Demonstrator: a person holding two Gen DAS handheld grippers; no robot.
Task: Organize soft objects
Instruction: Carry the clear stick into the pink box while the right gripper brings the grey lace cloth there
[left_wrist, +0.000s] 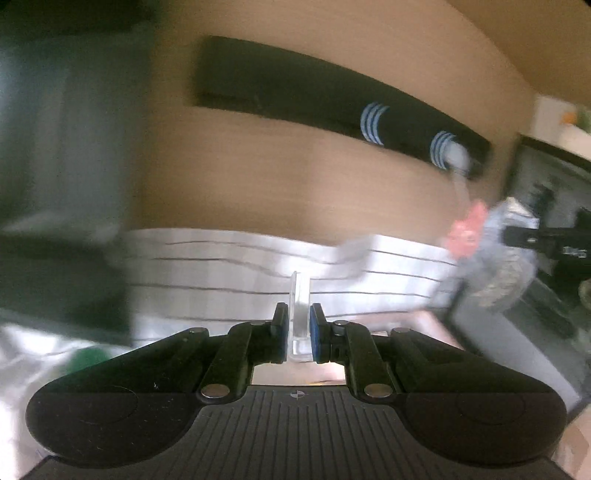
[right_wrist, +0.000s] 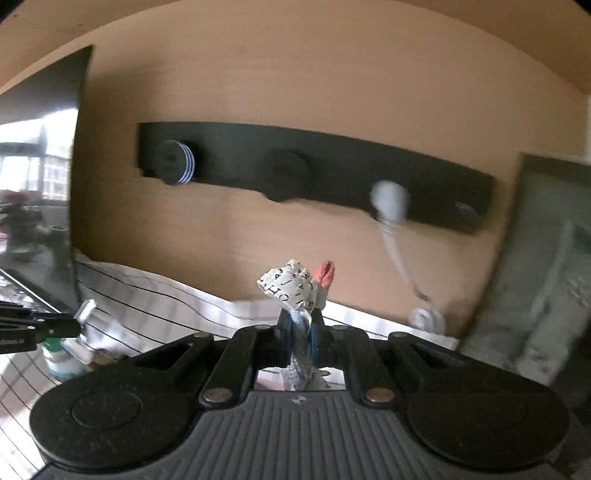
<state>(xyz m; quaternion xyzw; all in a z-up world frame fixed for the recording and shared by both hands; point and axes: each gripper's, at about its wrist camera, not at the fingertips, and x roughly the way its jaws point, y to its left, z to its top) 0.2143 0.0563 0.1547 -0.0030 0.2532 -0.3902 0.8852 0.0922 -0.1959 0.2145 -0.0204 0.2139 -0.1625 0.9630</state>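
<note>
In the left wrist view my left gripper is shut on a small clear plastic piece that stands up between the blue pads. In the right wrist view my right gripper is shut on a bunched white cloth with black letters; a pink bit shows just behind it. From the left wrist view the same cloth bundle hangs at the far right with the pink part beside it. The clear piece also shows at the left edge of the right wrist view. Both views are blurred.
A long black peg rail is fixed to the wooden wall, with a blue-and-white striped knob. A pale grey item on a cord hangs from the rail. White striped bedding lies below. A green-capped jar stands at the left.
</note>
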